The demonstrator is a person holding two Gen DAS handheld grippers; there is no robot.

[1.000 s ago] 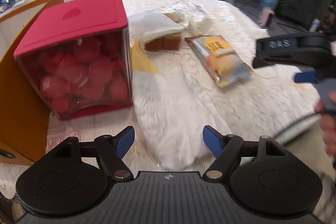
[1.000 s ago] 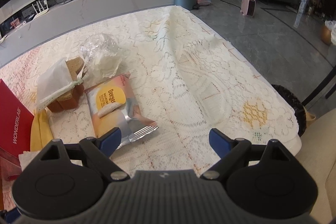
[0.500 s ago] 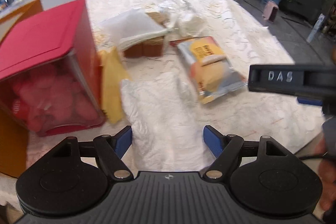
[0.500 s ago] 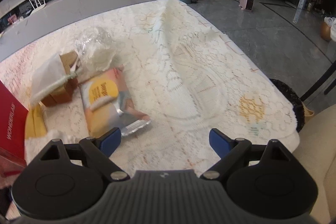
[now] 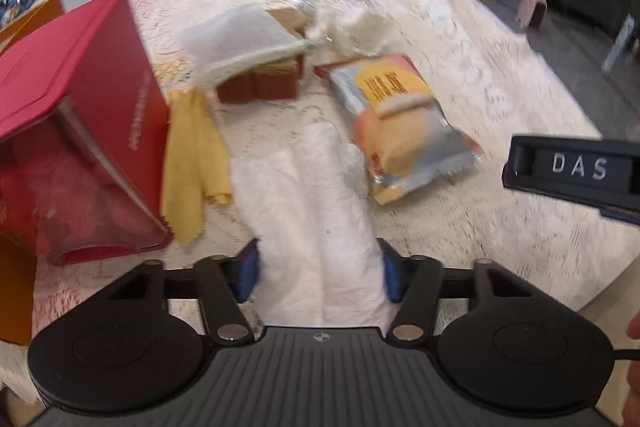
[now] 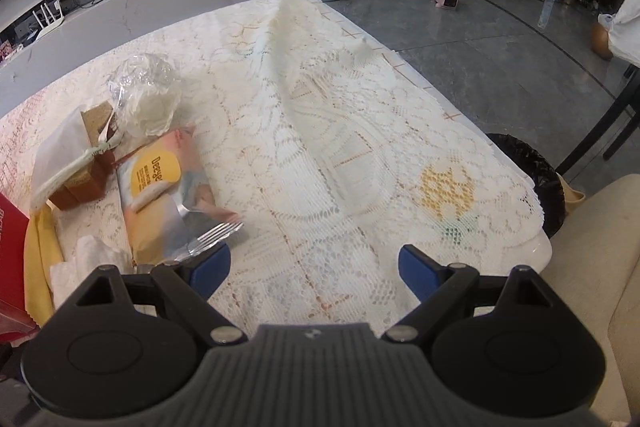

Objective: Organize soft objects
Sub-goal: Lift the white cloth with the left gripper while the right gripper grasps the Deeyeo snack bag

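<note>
The white tissue (image 5: 316,211) you are after lies crumpled lengthwise on the lace-covered tabletop (image 5: 460,39), its near end running between the 2 blue pads of your left tongs (image 5: 318,277). Those tongs have just been closing around it, and the pads now sit against both edges of the sheet, though motion blur keeps you from telling how firmly they bite. The main risk is a shallow pinch: the tissue is thin and loosely bunched, so you may catch only 1 fold and tear it or let it slide out as you lift. Just left of it lies the yellow cloth (image 5: 192,167), close enough that a sideways drag could pull it along. Further left, the red box (image 5: 80,131) leans tilted; a swing of your hand that way could knock it over. On the right, the snack packet (image 5: 404,131) touches the tissue's far right edge, so it may shift or be dragged if the sheet snags on it. Farther off, the brown sponge blocks under a white pouch (image 5: 256,67) and the clear plastic wrap (image 6: 144,95) are less likely to be disturbed. Your right tongs (image 6: 314,269) hang spread and empty over bare lace near the packet's foil end; keep them clear, since the loose tablecloth is already ridged and could bunch if snagged.
</note>
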